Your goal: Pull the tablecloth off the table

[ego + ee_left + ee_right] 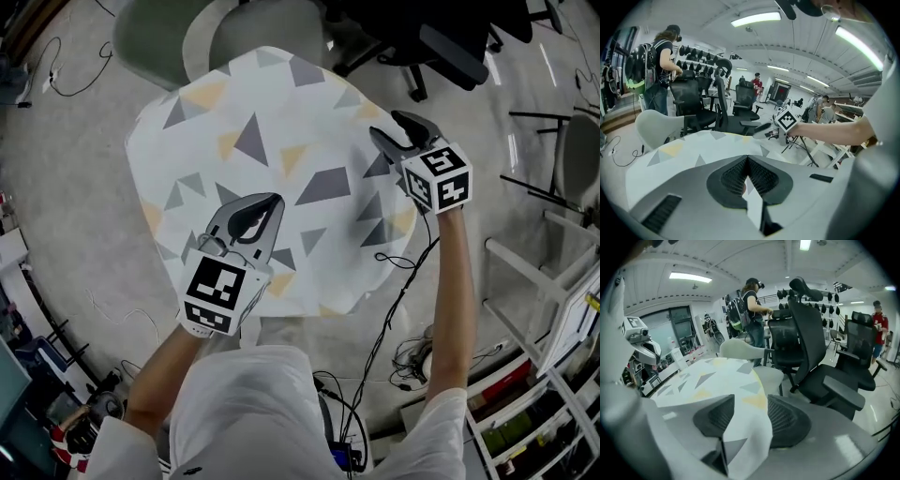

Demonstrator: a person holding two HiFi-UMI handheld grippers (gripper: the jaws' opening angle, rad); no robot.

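1. Head view: The left tool (274, 202) is over the near part of the tablecloth (281, 122), and the right tool (387, 127) is at the cloth's right edge. The patterned cloth still lies spread across the whole tabletop, which is hidden underneath it. The near edge hangs down in front of the person. As far as I can judge, the pull has barely begun and the whole job of drawing the cloth off is left to do.

2. Left gripper view: This tool's jaws are clenched together. A thin white sliver of cloth runs back between the pads, so I take it to be pinching the tablecloth. The rest of the cloth stretches away flat beyond the tips. The other tool shows across the table, at the far edge of the cloth.

3. Right gripper view: Here the jaws stand well apart. A raised fold of the tablecloth lies in the gap between the two pads and drapes back toward the camera. The pads don't look to be squeezing it, so I'd call this tool released, with the cloth loose between its jaws. It would need to close on the cloth before it could help pull.
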